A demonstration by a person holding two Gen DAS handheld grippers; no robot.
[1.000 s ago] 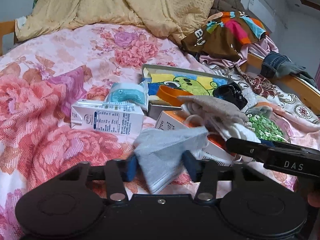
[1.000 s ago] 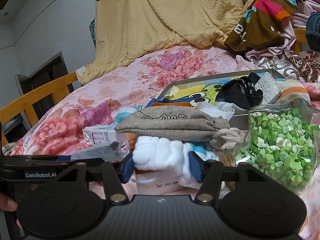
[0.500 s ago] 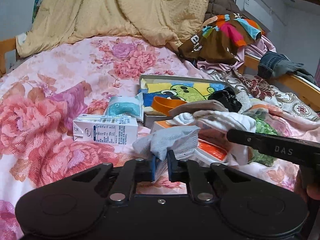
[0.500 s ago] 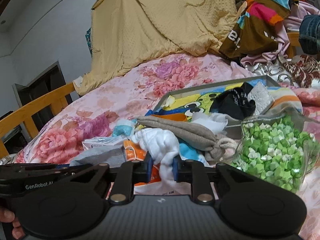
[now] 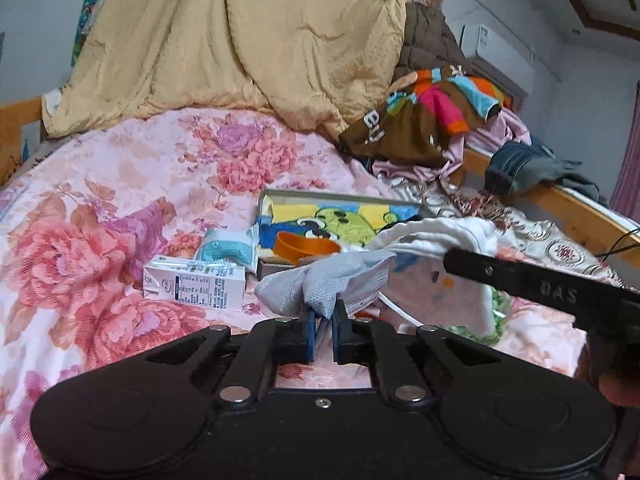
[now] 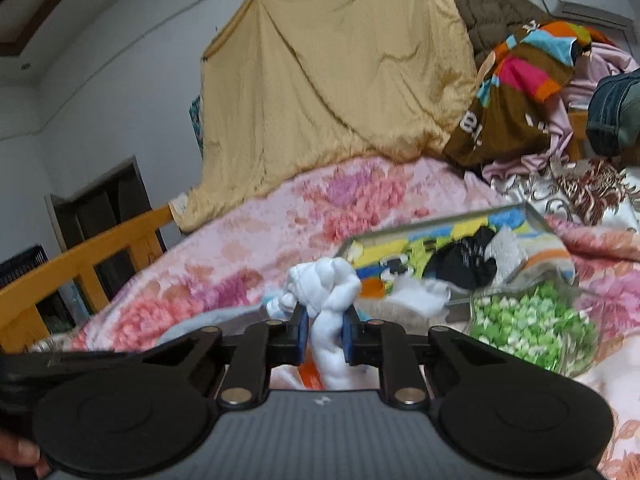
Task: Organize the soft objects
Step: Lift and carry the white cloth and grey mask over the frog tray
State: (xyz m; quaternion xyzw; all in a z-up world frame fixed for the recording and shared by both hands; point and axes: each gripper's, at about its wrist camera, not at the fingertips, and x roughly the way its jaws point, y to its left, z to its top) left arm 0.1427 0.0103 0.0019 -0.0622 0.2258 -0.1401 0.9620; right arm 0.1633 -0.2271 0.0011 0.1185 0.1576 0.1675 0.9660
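My left gripper [image 5: 323, 320] is shut on a grey face mask [image 5: 328, 280], lifted off the floral bedspread [image 5: 100, 240]. My right gripper [image 6: 324, 330] is shut on a white sock-like cloth [image 6: 326, 284], which bunches above the pads and hangs below them. The right gripper also shows as a black bar at the right of the left wrist view, with white cloth [image 5: 440, 232] beside it. A shallow cartoon-print box [image 5: 340, 216] lies beyond, holding an orange band [image 5: 304, 246]; in the right wrist view this box [image 6: 440, 236] holds a black cloth [image 6: 464, 264].
A milk carton [image 5: 196, 282] and a teal packet [image 5: 228, 246] lie left of the box. A clear bag of green paper stars [image 6: 532, 320] sits at the right. A yellow blanket [image 5: 240, 48], piled clothes [image 5: 432, 120] and wooden bed rails [image 6: 80, 260] ring the bed.
Both grippers closed, the left on the grey mask and the right on the white cloth, then rose with them off the pile. The view has tilted up toward the blanket.
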